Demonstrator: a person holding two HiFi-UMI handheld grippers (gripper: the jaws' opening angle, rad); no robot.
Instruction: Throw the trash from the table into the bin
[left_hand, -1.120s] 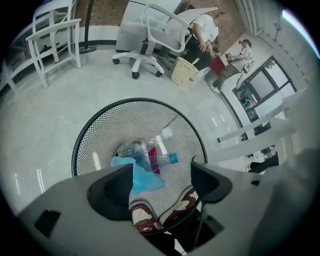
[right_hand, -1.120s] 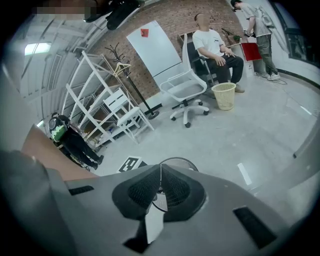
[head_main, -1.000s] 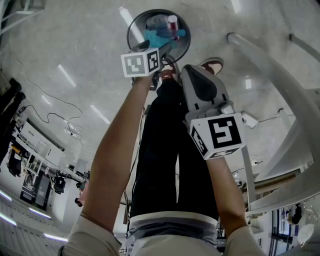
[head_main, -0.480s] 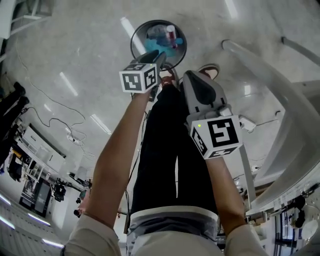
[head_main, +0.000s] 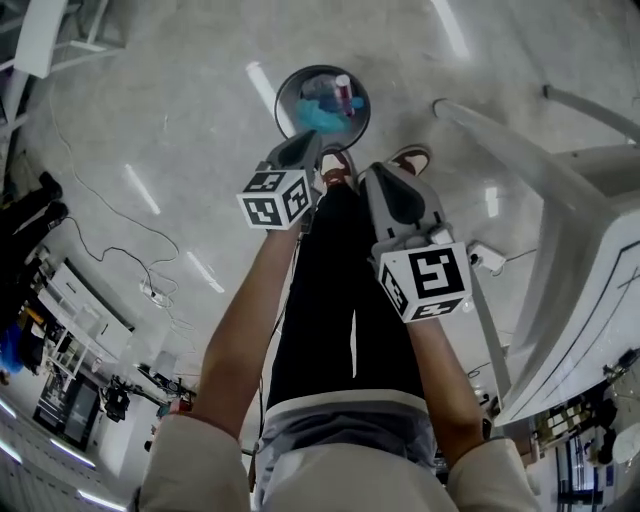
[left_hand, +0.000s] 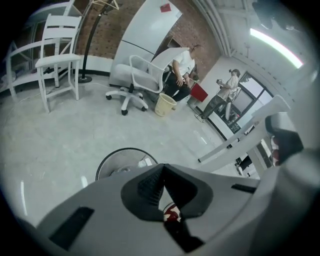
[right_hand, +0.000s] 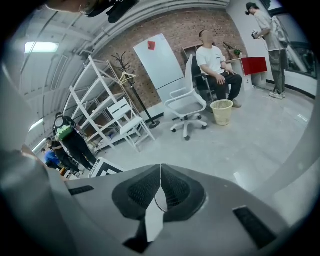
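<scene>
Left gripper jaws have just closed on nothing, with the bin below its tips holding blue trash. Right gripper is pressed together empty too, so I reckon that drop's done.

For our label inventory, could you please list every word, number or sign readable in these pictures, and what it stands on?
No words or numbers can be read.
Marker cube on left tool, cube on right tool: square patterns only, no letters.
Can in the bin: print too small to read.
</scene>
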